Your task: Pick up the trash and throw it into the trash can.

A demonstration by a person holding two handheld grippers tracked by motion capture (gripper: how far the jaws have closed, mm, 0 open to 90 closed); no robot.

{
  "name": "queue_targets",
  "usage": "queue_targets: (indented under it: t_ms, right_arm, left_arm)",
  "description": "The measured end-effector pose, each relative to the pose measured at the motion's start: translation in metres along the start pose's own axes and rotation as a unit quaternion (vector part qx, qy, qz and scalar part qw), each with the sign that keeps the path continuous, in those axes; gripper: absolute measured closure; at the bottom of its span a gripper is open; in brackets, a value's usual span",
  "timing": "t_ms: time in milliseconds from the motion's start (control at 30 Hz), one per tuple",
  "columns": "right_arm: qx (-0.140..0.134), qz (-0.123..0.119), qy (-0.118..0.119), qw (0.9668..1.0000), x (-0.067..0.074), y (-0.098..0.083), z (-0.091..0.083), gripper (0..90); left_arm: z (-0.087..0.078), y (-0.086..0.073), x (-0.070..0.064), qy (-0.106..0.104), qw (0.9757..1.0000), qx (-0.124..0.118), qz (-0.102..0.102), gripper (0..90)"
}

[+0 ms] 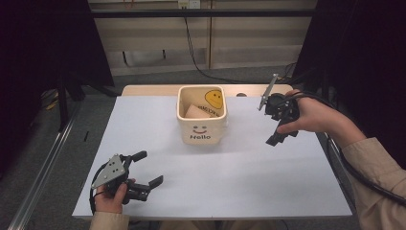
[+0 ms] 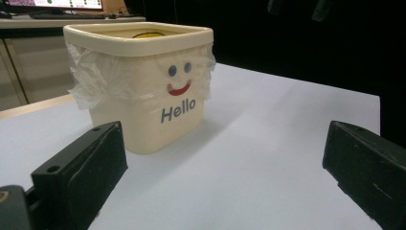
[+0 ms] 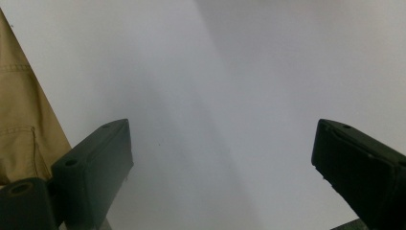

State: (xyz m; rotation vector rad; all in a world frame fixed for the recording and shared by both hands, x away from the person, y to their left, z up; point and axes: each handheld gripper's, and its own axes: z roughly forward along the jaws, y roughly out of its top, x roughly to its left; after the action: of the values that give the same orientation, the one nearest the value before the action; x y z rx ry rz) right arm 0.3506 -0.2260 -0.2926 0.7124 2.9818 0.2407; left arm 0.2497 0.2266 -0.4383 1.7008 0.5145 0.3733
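While beside tub (image 1: 201, 129), grippers agape

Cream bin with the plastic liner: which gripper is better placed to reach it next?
Probably the left gripper: its open jaws already face the bin across bare table. The right gripper hangs beside the bin, open, jaws pointing down at the table.

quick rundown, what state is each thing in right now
bin: upright on the table, no lid, clear liner folded over its rim
liner: crumpled against the outside wall
left gripper: open, empty, low over the table
right gripper: open, empty, pointing down
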Motion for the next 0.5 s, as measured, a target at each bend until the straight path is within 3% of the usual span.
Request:
queue_targets:
  t_ms: [200, 233, 500]
  right_arm:
    - [0.009, 0.001, -0.006, 0.9999, 0.003, -0.011, 0.009, 6.7]
    - [0.008, 0.000, -0.006, 1.0000, 0.003, -0.013, 0.010, 6.7]
    - [0.027, -0.003, -0.016, 0.9995, 0.009, -0.026, 0.026, 6.8]
  left_arm:
    - [0.001, 0.000, -0.002, 0.000, 0.9999, -0.005, -0.011, 1.0]
    - [0.000, 0.000, -0.001, -0.002, 1.0000, 0.000, -0.003, 1.0]
    - [-0.002, 0.000, 0.000, 0.005, 1.0000, -0.002, -0.004, 1.1]
